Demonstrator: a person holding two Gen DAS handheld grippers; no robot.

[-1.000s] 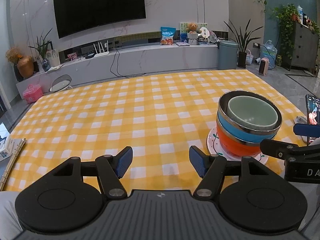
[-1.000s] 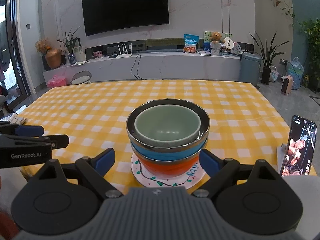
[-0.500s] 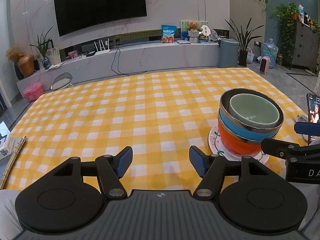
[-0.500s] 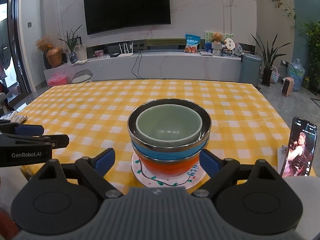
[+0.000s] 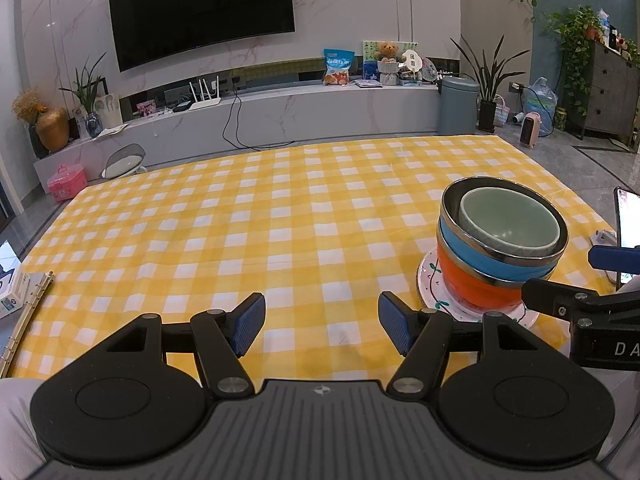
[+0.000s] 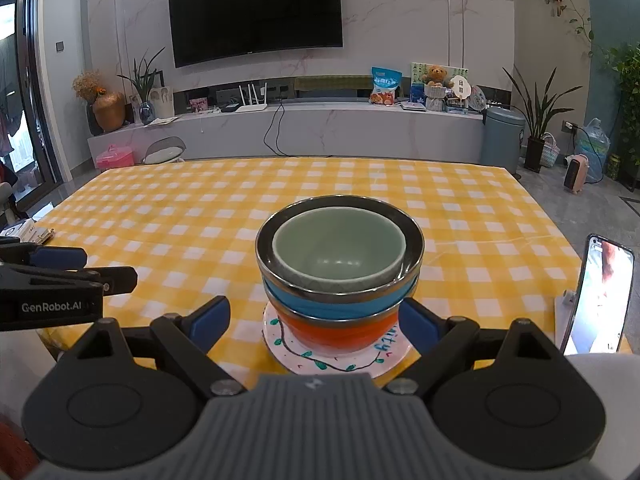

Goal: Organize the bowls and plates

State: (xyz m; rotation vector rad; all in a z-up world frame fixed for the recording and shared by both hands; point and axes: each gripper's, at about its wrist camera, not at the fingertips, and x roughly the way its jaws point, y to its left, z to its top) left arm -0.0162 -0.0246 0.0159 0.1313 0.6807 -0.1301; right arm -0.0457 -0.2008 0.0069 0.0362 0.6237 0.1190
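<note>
The right gripper [image 6: 314,322] stands wide and holds nothing, its blue pads flanking the lower centre of its frame, just short of a white painted plate [image 6: 340,362] that carries an orange bowl [image 6: 332,334], a blue bowl [image 6: 340,304] and a pale green bowl [image 6: 340,252] nested upright. The left gripper [image 5: 322,328] is likewise wide and empty over bare yellow checked tablecloth [image 5: 240,220], with the stack at the right of its frame. A lit phone [image 6: 598,296] stands propped at the right edge of the right view.
</note>
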